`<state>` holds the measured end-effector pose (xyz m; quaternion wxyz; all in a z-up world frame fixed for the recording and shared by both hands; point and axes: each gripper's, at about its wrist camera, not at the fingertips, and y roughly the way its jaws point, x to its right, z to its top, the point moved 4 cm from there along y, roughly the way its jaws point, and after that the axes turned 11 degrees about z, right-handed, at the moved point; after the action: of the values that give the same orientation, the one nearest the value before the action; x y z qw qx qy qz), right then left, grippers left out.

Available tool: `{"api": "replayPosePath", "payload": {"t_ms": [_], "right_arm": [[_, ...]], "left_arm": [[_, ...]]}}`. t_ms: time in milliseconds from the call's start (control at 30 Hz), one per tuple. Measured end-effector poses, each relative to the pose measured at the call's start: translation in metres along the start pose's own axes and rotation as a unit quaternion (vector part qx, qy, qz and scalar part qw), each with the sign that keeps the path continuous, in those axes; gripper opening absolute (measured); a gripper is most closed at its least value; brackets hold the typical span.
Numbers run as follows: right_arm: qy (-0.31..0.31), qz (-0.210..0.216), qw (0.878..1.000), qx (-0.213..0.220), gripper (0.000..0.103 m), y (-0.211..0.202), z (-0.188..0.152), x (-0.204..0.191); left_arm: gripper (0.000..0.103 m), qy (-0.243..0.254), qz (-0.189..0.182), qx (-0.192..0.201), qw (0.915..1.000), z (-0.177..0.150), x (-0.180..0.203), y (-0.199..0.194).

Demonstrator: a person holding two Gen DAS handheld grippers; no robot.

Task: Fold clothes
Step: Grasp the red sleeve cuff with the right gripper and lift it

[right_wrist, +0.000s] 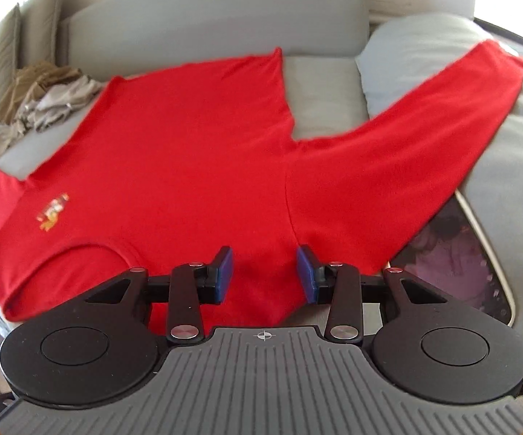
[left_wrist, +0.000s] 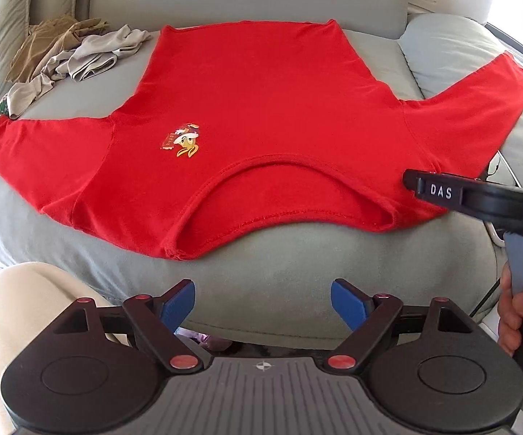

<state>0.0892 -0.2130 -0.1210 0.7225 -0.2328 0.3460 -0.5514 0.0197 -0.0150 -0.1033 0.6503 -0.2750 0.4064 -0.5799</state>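
Grey sofa cushions [left_wrist: 297,261] carry a red T-shirt [left_wrist: 254,101] spread flat, collar nearest me, both sleeves stretched out sideways. Crumpled beige clothes [left_wrist: 76,54] lie heaped at the far left, well apart from my tools. My left gripper [left_wrist: 262,306] hovers level before the collar, jaws released and wide, holding nothing. My right gripper [right_wrist: 264,275] sits low over the shirt's right shoulder, jaws parted with red cloth showing between them; my right hand [left_wrist: 518,315] clasps its handle.
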Motion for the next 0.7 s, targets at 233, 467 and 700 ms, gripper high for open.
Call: {"api": "replayPosePath", "payload": {"t_ms": [233,467,700], "right_arm": [[0.026,0.054,0.997,-0.042,0.053,-0.043,-0.020,0.003],[0.206,0.097,0.972,0.060,0.086,-0.104,0.007,0.084],[0.367,0.066,0.909,0.185,0.094,-0.139,0.028,0.203]], "left_arm": [[0.083,-0.011,0.028,0.011,0.9995,0.002,-0.007,-0.004],[0.084,-0.003,0.024,0.018,0.9995,0.006,-0.004,-0.011],[0.084,-0.002,-0.024,0.010,0.9997,0.011,0.017,-0.016]]}}
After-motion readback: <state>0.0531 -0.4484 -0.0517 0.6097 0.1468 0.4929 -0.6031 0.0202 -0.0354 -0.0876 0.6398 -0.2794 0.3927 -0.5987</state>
